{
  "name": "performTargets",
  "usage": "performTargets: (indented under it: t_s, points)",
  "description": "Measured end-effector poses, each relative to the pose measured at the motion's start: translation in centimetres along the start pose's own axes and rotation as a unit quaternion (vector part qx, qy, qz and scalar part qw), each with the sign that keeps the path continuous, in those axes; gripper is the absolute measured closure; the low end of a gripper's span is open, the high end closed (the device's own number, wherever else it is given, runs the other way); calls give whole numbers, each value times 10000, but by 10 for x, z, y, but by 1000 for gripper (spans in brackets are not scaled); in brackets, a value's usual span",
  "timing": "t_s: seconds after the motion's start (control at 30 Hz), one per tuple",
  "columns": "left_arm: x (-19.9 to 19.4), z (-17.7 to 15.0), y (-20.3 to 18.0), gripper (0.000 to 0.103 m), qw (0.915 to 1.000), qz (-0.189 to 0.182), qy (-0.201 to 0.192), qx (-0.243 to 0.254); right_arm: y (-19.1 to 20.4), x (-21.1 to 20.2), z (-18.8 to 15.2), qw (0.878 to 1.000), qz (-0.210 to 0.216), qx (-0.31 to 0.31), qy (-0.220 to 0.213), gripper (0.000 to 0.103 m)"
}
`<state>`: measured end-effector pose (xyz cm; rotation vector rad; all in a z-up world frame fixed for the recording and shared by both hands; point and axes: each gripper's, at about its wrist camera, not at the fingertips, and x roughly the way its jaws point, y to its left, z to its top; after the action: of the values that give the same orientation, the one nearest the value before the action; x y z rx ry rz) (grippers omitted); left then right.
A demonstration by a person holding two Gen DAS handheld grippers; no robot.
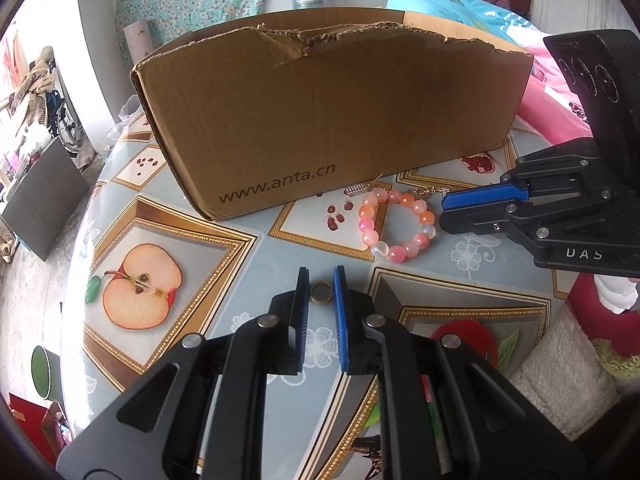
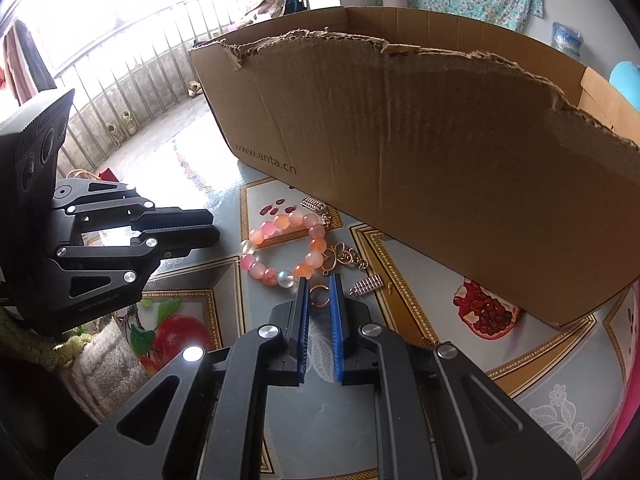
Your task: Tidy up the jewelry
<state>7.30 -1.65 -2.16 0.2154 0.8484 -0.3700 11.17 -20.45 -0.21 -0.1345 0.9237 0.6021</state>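
My left gripper (image 1: 321,280) is clamped on a small gold ring (image 1: 322,293), which sits right between the blue pads at their tips, above the fruit-printed tablecloth (image 1: 224,264). My right gripper (image 2: 320,286) has its own gold ring (image 2: 320,295) between its fingertips, and the pads look pressed against it on both sides (the fit is tight, with no gap I can make out). The pink and orange bead bracelet (image 2: 280,250) lies flat on the cloth just beyond the right gripper's tips, between the two tools and in front of the torn cardboard box (image 2: 420,152). A gold heart-shaped charm (image 2: 340,258) and a small silver clasp piece (image 2: 366,285) lie beside the bracelet, close to the box's front wall.
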Motion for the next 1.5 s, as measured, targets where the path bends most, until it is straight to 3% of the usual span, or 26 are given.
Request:
performTargets:
  t_s: [0.5,0.67,0.93,1.1,1.23,1.4,1.5]
  points:
    - [-14,-3,-14,92,9995,219,-98,214,-20,-51,-18,9970,-270,562,-463,93]
    - [-45,8,-12,92,9984,269,-446,220,-15,-82,-8,9944,-278,623,-811,97]
    - [-100,63,-7,92,9927,-83,-1180,251,-13,-129,28,9860,-286,482,-1569,97]
    - [-88,59,-7,92,9948,-114,-1001,115,-16,-115,16,9903,-151,594,-1249,95]
    - [-67,39,-4,92,9977,-141,-668,-42,-14,-83,-6,9944,-3,726,-763,79]
    - [-44,23,-4,92,9992,-146,-334,-141,-1,-39,-19,9990,-83,340,-285,79]
    - [-37,19,-4,92,9994,-188,-250,-166,2,-26,-19,9998,-6,57,-210,79]
